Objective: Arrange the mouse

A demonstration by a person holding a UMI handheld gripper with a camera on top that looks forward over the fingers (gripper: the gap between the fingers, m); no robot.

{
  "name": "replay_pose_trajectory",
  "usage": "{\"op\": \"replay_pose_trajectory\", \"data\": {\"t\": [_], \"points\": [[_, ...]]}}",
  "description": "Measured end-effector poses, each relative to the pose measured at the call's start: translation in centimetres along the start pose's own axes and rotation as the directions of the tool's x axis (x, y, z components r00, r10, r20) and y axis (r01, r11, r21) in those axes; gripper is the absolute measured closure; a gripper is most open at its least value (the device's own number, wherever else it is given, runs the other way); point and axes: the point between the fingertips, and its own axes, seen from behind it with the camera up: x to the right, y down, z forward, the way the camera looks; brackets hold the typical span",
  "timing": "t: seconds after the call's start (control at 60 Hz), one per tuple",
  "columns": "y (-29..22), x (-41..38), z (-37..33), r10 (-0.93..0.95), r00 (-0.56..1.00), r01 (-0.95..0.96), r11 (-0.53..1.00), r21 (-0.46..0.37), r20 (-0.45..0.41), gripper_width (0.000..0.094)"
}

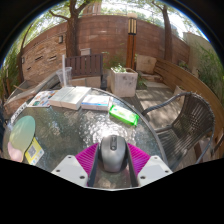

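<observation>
A grey computer mouse (112, 151) sits between my gripper's (112, 160) two fingers, whose magenta pads (85, 156) press against its left and right sides. The mouse is held just above the near edge of a round glass table (90, 125). The fingers are closed on the mouse.
On the table lie a stack of books (72, 96), a green sponge-like block (124, 116), a pale green disc (21, 132) and a yellow item (34, 152). A white planter box (124, 82) stands beyond. A metal chair (190, 115) stands to the right. A brick wall and trees lie behind.
</observation>
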Motion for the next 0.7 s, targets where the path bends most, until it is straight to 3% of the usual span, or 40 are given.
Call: {"op": "replay_pose_trajectory", "data": {"t": [0.267,0.417,0.583,0.7], "points": [[-0.4,0.7,-0.7,0.024,0.998,-0.025,1.000,-0.012,-0.062,0.0583],[-7.1,0.5,-5.5,0.067,0.990,-0.051,0.991,0.127,-0.125,0.0582],[-18.5,-8.4,-13.8,0.106,0.994,-0.087,0.932,0.353,-0.036,0.0582],[-20.0,-19.5,-14.9,0.078,0.992,-0.108,0.924,0.367,0.095,0.0584]]}}
